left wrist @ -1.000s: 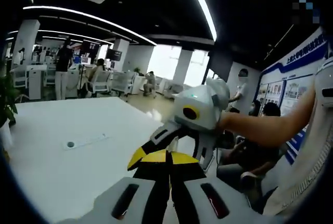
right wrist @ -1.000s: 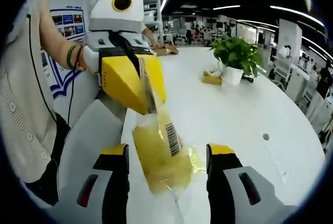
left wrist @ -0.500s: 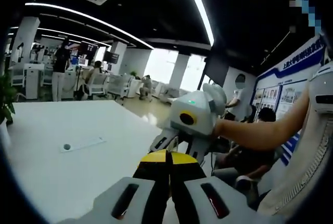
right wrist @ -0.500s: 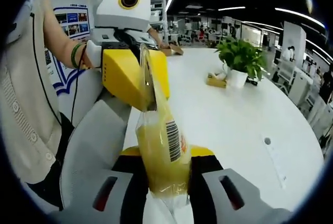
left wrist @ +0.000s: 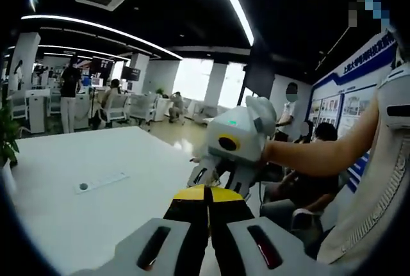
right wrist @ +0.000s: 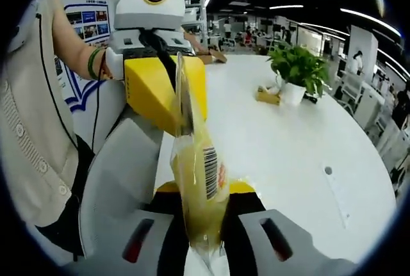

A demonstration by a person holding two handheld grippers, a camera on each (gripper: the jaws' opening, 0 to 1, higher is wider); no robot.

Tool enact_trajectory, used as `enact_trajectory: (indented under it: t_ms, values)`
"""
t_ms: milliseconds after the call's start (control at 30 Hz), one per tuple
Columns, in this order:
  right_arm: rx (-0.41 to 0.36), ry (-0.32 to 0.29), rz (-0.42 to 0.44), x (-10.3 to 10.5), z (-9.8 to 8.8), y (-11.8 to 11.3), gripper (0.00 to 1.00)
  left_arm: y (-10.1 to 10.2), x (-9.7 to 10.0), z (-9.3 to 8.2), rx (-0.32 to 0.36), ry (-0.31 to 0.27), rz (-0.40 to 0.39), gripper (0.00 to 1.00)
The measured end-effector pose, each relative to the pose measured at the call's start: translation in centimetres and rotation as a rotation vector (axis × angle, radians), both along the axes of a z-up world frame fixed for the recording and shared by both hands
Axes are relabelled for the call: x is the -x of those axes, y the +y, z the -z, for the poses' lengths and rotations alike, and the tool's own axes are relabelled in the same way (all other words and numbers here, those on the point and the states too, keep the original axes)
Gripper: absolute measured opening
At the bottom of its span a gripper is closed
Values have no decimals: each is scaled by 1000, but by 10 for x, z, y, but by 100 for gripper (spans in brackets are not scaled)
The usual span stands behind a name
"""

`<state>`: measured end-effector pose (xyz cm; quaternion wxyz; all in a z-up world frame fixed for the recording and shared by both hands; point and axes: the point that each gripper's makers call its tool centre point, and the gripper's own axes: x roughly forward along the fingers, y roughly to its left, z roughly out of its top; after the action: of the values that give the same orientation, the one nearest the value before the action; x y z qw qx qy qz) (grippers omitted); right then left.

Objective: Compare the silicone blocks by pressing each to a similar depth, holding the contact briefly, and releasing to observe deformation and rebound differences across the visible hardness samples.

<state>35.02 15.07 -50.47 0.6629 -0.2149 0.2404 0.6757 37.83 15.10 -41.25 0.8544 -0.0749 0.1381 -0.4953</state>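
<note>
Right claw (right wrist: 200,194): yellow tips drawn in tight on the lower part of a clear plastic bag (right wrist: 200,180) holding a yellow silicone block, seen in the right gripper view. The bag stands between the two jaws, squeezed narrow there, its barcode label facing right of the claw. Left claw (right wrist: 182,106) enters this view from above and ahead, its yellow jaws closed on the bag's upper edge, pinching the clear film flat. Bag is thus stretched between the two claws, long axis running straight up and away from the right claw, slightly tilted left at the top. The bag hangs clear of the white bench (right wrist: 301,141), which spreads to the right of the claw. A potted plant (right wrist: 293,71) stands well ahead and right on the bench. In the left gripper view, the left claw (left wrist: 206,193) shows its yellow tips meeting with no gap visible; the bag cannot be made out between them from this angle. The right claw (left wrist: 221,177) sits just ahead of those tips, held by a bare forearm (left wrist: 314,155) coming in from the right.
</note>
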Motion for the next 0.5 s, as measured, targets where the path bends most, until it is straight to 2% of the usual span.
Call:
enact_trajectory:
  t_ms: [33,133,167,233,267,400,433,500]
  values:
    - [12,21,8,2,0,-1,11,-5,4,0,-4,-3,-1,0]
    - [26,5,34,-1,2,-2,11,-8,7,1,-16,-8,-3,0]
    - [52,46,36,1,4,-3,12,-9,7,1,-23,-11,-5,0]
    - [34,4,43,-1,3,-2,12,-9,7,1,-17,0,-9,0]
    - [37,17,39,-1,2,-2,11,-10,8,1,-16,-1,-9,0]
    - [41,-8,31,-2,1,-4,10,-15,13,-1,-27,-12,-6,0]
    - [40,-9,29,-2,1,-3,10,-23,19,-1,-31,-14,-6,0]
    - [43,-4,28,-1,1,-4,10,-21,17,-1,-29,-12,-7,0]
